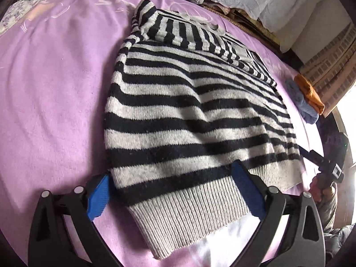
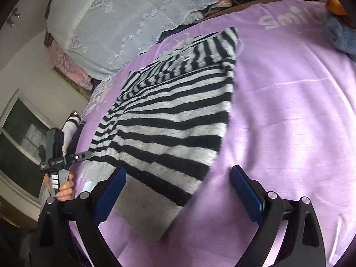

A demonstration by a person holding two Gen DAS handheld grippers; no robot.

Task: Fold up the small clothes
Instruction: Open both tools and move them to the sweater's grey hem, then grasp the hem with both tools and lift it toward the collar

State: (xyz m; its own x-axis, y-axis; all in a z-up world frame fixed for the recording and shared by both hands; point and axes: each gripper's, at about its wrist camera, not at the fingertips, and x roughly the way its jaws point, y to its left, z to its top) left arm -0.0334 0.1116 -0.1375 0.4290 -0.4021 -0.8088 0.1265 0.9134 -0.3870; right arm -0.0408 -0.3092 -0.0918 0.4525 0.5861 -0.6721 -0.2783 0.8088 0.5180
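Striped sweater [image 1: 189,111] is lying flat on the lilac blanket [image 1: 55,89] covering the bed, hem toward the cameras, collar end at the far side. Black and grey-white bands are running across the body, and a plain grey ribbed hem [image 1: 184,218] is sitting at the near edge. Both sleeves are lying folded in across the upper part; the striped bands there are running at an angle to the body bands.

Left tongs [image 1: 171,191] are standing wide, blue pads [image 1: 98,198] on both sides of the hem's left corner. The knit is sitting between the jaws, pads are not pressing on it, nothing gripped. Whether the tips are touching the blanket, can't tell.

Right tongs [image 2: 178,191] are also gaping wide, straddling the hem's right corner in the right wrist view. One blue pad [image 2: 244,193] is over bare blanket, the other over the ribbed hem. Nothing clamped. That view is slightly blurred at the sweater edge.

Each wrist view is catching the other tool at the frame edge, with a hand [image 2: 65,189] gripping its handle beside the bed.

Far right corner of the bed is holding a blue cloth [image 1: 304,104] and an orange cloth [image 1: 309,91], touching each other, well apart from the sweater. A pale lace cover [image 2: 122,22] is lying bunched beyond the blanket. White lettering [image 2: 289,20] is showing on the blanket near the far end.
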